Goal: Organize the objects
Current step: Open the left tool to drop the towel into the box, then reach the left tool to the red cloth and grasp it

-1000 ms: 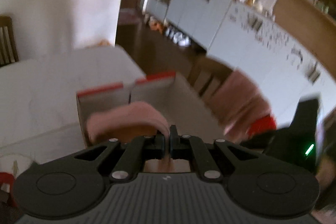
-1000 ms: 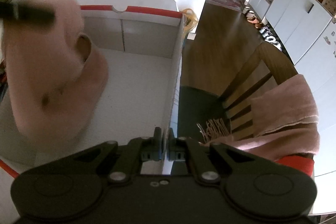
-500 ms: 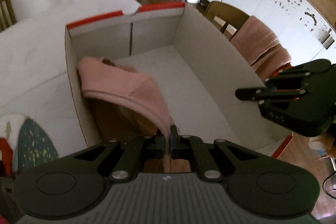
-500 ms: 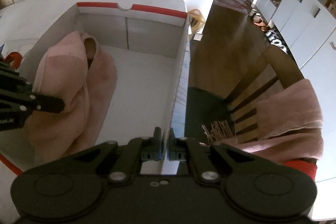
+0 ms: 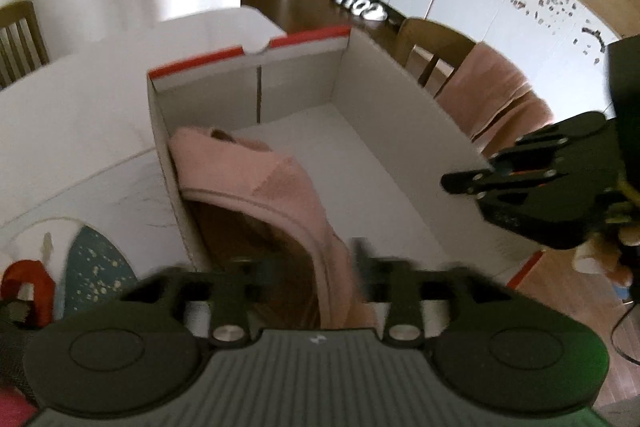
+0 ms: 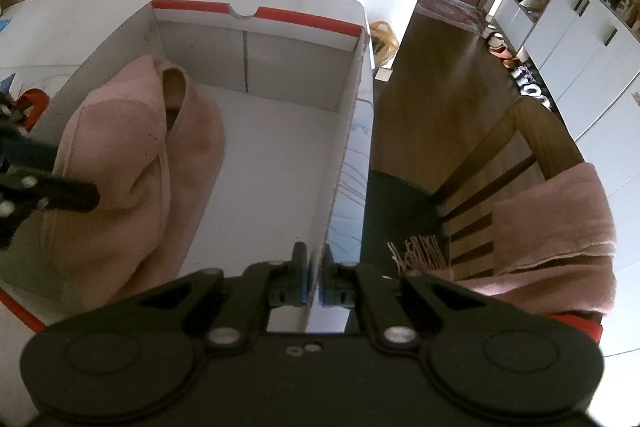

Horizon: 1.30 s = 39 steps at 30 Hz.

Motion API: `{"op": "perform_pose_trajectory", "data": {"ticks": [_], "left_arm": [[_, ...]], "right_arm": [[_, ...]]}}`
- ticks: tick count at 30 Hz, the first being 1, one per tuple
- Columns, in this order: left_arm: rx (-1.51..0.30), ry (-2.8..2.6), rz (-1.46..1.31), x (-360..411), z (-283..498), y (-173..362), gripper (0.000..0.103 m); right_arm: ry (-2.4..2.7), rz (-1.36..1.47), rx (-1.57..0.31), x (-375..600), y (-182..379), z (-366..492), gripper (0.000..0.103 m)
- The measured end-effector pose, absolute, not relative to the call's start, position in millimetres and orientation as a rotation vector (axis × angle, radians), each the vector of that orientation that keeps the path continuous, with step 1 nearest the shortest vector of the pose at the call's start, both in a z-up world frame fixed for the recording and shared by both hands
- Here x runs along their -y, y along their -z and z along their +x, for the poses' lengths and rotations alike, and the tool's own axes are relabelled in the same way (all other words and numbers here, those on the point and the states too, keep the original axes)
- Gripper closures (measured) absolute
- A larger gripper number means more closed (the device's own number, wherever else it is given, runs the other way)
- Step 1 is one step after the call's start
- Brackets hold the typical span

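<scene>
Since a second ago the pink towel [image 5: 256, 179] has come down from mid-air into the cardboard box [image 5: 400, 131], and the left tongs [image 5: 316, 267] that gripped it are now opening, the cloth's edge loose between the spread fingers. The towel lies heaped against the box's left wall on the desk [image 5: 80, 131]. The right tongs [image 6: 314, 263] are clenched on the box's right wall, well apart from the towel.

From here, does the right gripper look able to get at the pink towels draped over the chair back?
Probably yes: the right gripper, shut on the box wall, must release first; the pink towels hang uncovered just beside it.
</scene>
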<state>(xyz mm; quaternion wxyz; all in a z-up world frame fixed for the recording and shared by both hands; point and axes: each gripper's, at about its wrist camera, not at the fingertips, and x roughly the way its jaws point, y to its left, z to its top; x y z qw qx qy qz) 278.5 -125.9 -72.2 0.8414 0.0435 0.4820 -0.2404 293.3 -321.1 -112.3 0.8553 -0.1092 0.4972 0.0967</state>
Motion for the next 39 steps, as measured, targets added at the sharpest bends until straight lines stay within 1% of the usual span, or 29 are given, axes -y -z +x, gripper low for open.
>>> {"op": "perform_pose_trajectory", "data": {"ticks": [1, 9, 16, 25, 33, 35, 37, 39], "left_arm": [[-0.995, 0.508, 0.087, 124, 275, 66, 0.018], [-0.879, 0.495, 0.018, 96, 248, 26, 0.018], [-0.781, 0.345, -0.048, 29, 215, -5, 0.018], [-0.746, 0.088, -0.095, -53, 180, -16, 0.018], [-0.779, -0.085, -0.092, -109, 173, 2, 0.018], [-0.790, -0.113, -0.082, -117, 174, 12, 0.012], [-0.813, -0.128, -0.084, -126, 176, 22, 0.002], [-0.818, -0.140, -0.077, -132, 177, 33, 0.001]], "right_arm": [[-0.202, -0.230, -1.045, 320, 113, 294, 0.099], [-0.208, -0.237, -1.045, 317, 114, 293, 0.099], [-0.234, -0.249, -1.046, 310, 116, 291, 0.098], [-0.241, -0.264, -1.051, 312, 117, 294, 0.098], [-0.244, -0.273, -1.055, 309, 118, 293, 0.098], [-0.244, -0.277, -1.056, 308, 118, 294, 0.098], [-0.243, -0.278, -1.056, 308, 118, 294, 0.098], [-0.241, -0.273, -1.058, 308, 118, 294, 0.098]]}}
